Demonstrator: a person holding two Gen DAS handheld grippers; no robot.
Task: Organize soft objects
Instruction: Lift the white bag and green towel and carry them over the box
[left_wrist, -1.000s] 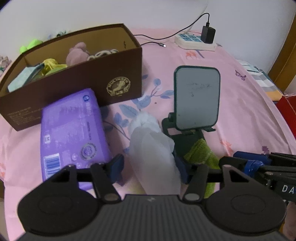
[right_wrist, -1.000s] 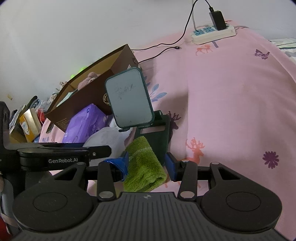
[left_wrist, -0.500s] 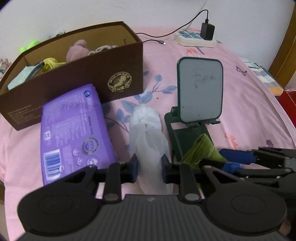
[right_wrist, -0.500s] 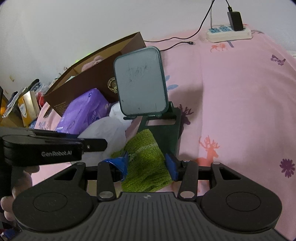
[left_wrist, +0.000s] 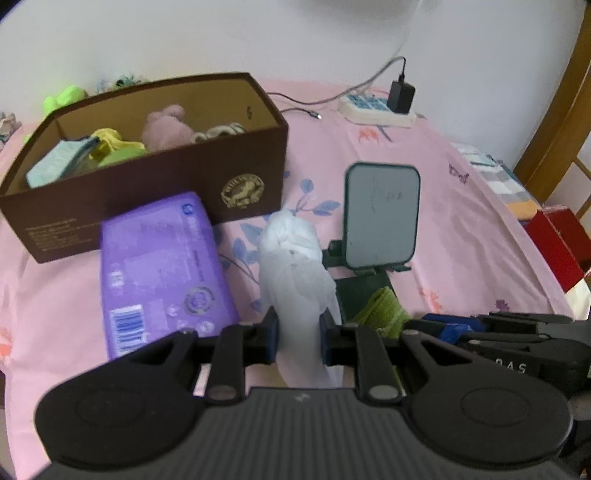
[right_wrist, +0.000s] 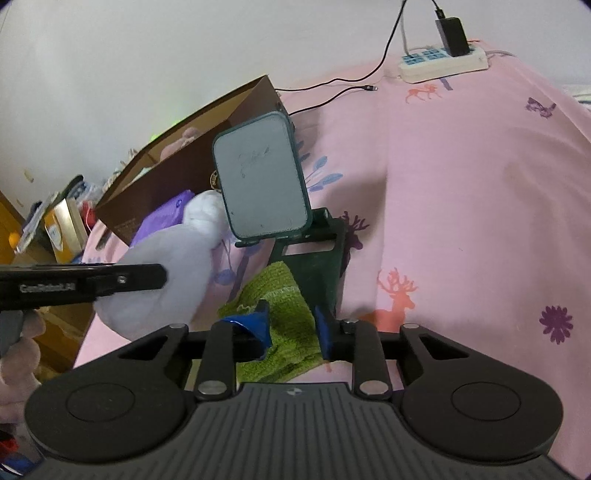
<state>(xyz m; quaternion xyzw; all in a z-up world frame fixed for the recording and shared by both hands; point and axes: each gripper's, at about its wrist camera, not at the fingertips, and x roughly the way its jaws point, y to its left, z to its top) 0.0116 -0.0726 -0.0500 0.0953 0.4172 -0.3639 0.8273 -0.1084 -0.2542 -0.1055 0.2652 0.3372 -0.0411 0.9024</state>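
Note:
My left gripper (left_wrist: 297, 328) is shut on a white soft bundle (left_wrist: 291, 258), which hangs a little above the pink bedsheet (left_wrist: 461, 229). The same bundle (right_wrist: 162, 280) shows at the left of the right wrist view. A green knitted cloth (right_wrist: 280, 295) lies against the base of a dark green stand. My right gripper (right_wrist: 290, 325) has its jaws closing, and both blue pads press on this cloth. In the left wrist view the green cloth (left_wrist: 380, 314) shows beside the right gripper's blue fingertips (left_wrist: 448, 326). An open brown box (left_wrist: 147, 184) behind holds several soft items.
A purple pack (left_wrist: 162, 266) lies in front of the box. The dark green stand with a grey panel (left_wrist: 380, 214) rises just beyond both grippers. A power strip (left_wrist: 376, 107) and its cables sit at the back. A red box (left_wrist: 554, 243) stands at the bed's right edge.
My left jaws closed on the white bundle and raised it off the sheet. My right jaws narrowed from wide apart onto the green cloth.

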